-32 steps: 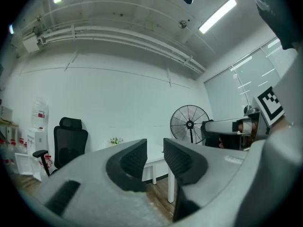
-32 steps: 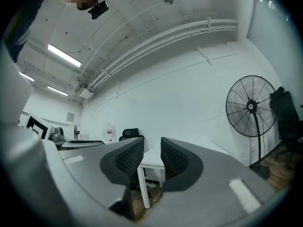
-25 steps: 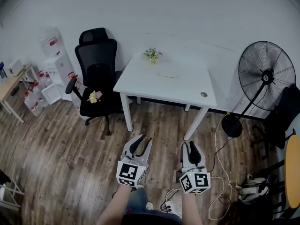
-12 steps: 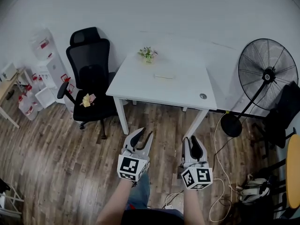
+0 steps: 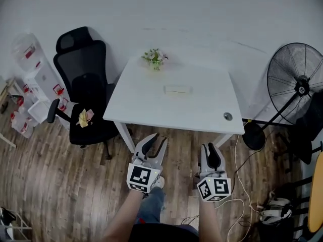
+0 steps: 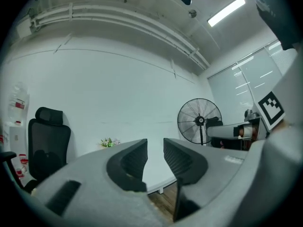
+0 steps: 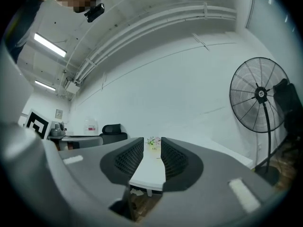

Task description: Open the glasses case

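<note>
1 pale glasses case (image 5: pixel 177 89), barely distinguishable, lies on white table (image 5: pixel 151 102).

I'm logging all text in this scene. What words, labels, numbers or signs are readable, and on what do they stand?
No text is readable.
Red labels on the water dispenser: too small to read.
Marker cubes on the left gripper and the right gripper: black-and-white square patterns only, no letters.

Left gripper (image 5: pixel 156 142): held in the air, jaws apart, nothing between them.
Right gripper (image 5: pixel 210 150): beside it, level, jaws only narrowly apart, empty.
Forearms (image 5: pixel 123 219): both stretched forward.
</note>
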Motion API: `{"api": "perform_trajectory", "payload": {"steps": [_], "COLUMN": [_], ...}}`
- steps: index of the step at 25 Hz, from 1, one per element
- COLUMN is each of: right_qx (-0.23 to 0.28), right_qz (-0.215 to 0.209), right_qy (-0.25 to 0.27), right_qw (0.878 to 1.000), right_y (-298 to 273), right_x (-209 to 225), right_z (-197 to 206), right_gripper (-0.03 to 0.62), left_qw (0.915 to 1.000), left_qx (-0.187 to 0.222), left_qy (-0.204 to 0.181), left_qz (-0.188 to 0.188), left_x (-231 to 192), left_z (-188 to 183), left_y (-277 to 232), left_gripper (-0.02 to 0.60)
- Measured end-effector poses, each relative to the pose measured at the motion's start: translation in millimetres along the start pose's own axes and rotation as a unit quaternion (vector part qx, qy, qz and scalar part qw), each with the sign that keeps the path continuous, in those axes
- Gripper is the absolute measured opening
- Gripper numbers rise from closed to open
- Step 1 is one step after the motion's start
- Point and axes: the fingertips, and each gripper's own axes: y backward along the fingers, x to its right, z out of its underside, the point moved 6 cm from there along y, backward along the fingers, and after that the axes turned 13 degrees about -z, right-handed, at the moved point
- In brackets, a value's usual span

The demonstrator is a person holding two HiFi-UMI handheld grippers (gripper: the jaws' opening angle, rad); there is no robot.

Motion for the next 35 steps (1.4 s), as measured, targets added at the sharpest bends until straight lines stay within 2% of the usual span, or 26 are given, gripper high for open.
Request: {"api": "perform_trajectory", "payload": {"steps": [7, 15, 22, 35], "right_qx": [-0.018, -0.029, -0.037, -0.037], "right_qz": [0.007, 0.022, 0.032, 0.032], "right_qy": [-0.004, -0.013, -0.016, -0.007], "right_qw": [1.000, 0.999, 0.999, 0.999], "right_y": [-110, -182, -224, -258], "right_x": [52, 94, 120, 149], "right_z": [8, 15, 24, 11], "right_gripper": [0.104, 0.104, 0.104, 0.104], "left_qw": [0.9997, 0.9989, 0.9979, 0.9978], "left_qx": [-0.019, -0.035, -0.045, -0.030], "left_qy": [0.008, 0.018, 0.022, 0.027], "left_qz": [0.008, 0.027, 0.042, 0.053], "left_x": [-50, -75, -93, -95], "left_z": [12, 20, 34, 22], "left_y": [-116, -204, -259, -313], "left_gripper": [0.106, 0.101, 0.094, 0.083]}}
